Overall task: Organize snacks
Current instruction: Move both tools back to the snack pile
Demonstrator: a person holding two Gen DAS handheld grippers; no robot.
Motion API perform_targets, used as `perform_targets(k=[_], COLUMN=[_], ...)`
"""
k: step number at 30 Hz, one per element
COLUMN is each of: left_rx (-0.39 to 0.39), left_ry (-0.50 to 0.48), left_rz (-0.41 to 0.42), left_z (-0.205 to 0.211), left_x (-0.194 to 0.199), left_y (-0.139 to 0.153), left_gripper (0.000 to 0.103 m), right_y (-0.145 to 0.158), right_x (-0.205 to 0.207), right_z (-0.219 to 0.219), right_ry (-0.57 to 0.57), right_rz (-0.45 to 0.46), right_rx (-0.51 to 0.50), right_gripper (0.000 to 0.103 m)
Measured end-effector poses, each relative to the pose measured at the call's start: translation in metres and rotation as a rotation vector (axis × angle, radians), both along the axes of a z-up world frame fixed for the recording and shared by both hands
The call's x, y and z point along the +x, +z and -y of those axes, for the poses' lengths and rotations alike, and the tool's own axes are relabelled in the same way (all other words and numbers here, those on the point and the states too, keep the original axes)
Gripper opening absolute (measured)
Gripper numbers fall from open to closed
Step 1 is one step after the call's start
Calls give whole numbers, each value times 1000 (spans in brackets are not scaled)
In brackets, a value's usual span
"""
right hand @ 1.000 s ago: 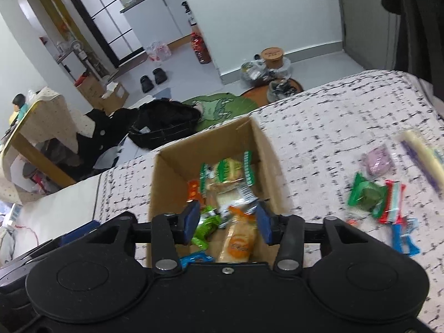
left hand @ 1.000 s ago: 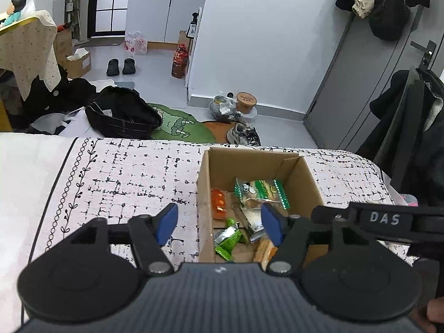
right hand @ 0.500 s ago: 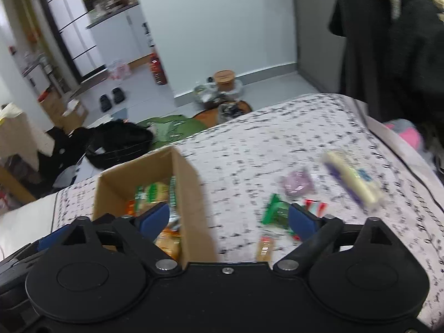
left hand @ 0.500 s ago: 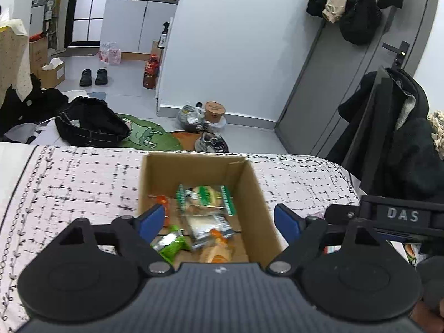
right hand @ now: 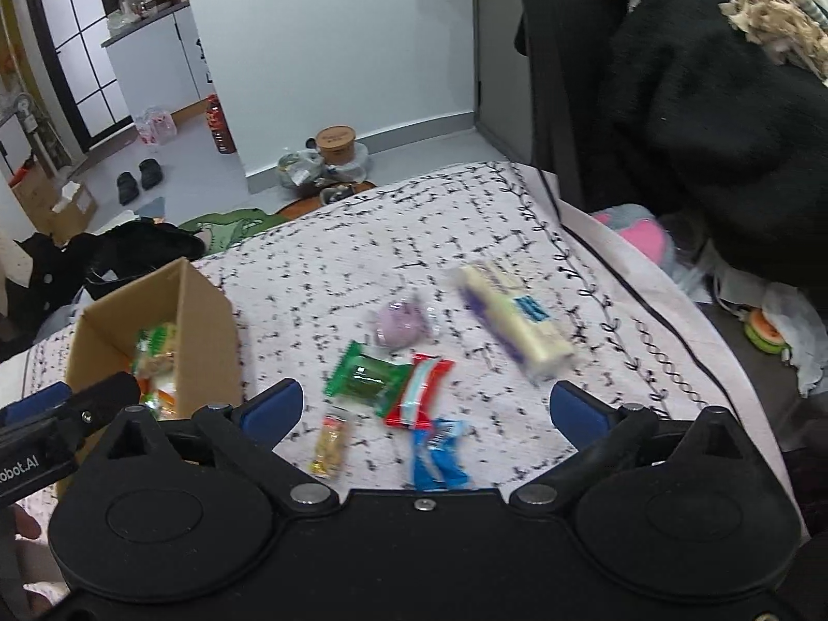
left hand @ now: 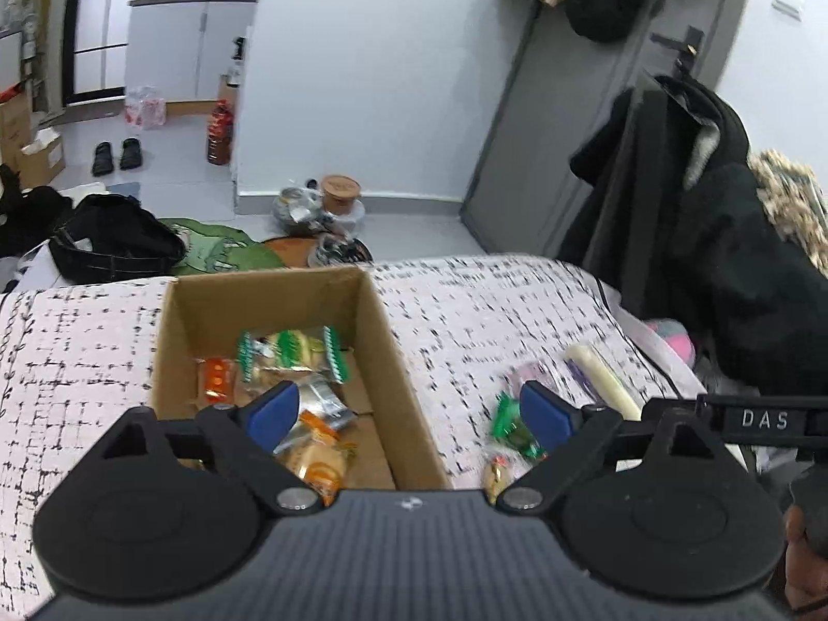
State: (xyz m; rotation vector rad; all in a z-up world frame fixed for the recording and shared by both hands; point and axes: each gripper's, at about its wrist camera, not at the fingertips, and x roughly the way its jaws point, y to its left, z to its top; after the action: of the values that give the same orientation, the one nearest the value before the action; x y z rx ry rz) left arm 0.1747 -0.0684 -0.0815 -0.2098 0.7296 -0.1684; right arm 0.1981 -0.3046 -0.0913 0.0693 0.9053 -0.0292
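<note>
An open cardboard box (left hand: pixel 269 305) sits on the patterned bed cover and holds several wrapped snacks, among them a green-edged pack (left hand: pixel 290 349) and an orange pack (left hand: pixel 315 460). My left gripper (left hand: pixel 409 414) hovers over the box's right wall, its jaws opening and nothing gripped. Right of the box (right hand: pixel 204 321) lie loose snacks: a green packet (right hand: pixel 367 375), a red packet (right hand: pixel 419 393), a blue packet (right hand: pixel 437 453), a small yellow bar (right hand: pixel 328 445), a purple sweet (right hand: pixel 401 323) and a long cream pack (right hand: pixel 512 318). My right gripper (right hand: pixel 424 409) hangs above them, jaws opening, empty.
Dark coats (right hand: pixel 698 103) hang close on the right beside a grey door (left hand: pixel 559 129). A pink soft toy (right hand: pixel 634 235) lies past the bed's right edge. Beyond the far edge, the floor holds a black bag (left hand: pixel 114 243), a green mat and jars.
Both grippers have swung right and spread wider. The right one has left the box, where an orange pack sat between its fingers, and now hangs over the loose snacks.
</note>
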Motion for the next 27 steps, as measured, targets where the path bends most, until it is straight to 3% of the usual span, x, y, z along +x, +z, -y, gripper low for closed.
perform_targets(k=[7, 18, 21, 27], left_rx=[48, 55, 59, 76], left_ry=[-73, -143, -161, -198], left_rz=[-29, -50, -47, -83], left_z=[24, 51, 58, 74], left_x=[-1, 4, 5, 12], left_y=[-3, -11, -13, -23], left_gripper=[91, 89, 81, 56], right_y=[-3, -20, -27, -40], right_x=[-4, -4, -4, -2], right_z=[15, 44, 48, 46], right_ry=[-2, -21, -13, 31], right_rz=[10, -37, -60, -78], right_rx=[-34, -29, 5, 40], right_gripper=[103, 103, 103, 100])
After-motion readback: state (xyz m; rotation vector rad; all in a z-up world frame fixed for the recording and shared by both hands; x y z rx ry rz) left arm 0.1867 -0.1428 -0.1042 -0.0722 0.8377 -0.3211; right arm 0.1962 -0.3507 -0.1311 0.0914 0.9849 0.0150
